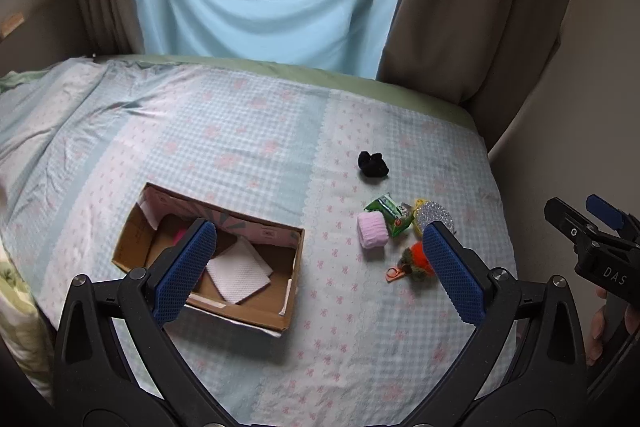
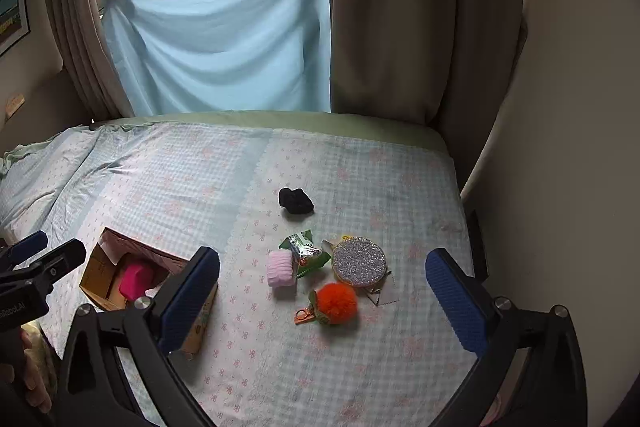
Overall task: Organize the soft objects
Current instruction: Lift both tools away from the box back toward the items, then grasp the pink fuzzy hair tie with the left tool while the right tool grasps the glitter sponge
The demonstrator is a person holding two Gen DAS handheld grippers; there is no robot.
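I hold my left gripper (image 1: pixel 318 267) wide open and empty above the bed (image 1: pixel 248 131); the cardboard box (image 1: pixel 208 259) lies under its left finger, with a white folded cloth (image 1: pixel 240 277) and something pink inside. Right of the box lie the pink roll (image 2: pixel 282 269), green packet (image 2: pixel 306 251), orange pompom (image 2: pixel 338 303) and glittery disc (image 2: pixel 359 262), with the black sock (image 2: pixel 296 201) farther off. My right gripper (image 2: pixel 322 285), also wide open and empty, hovers over this cluster, which sits between its fingers.
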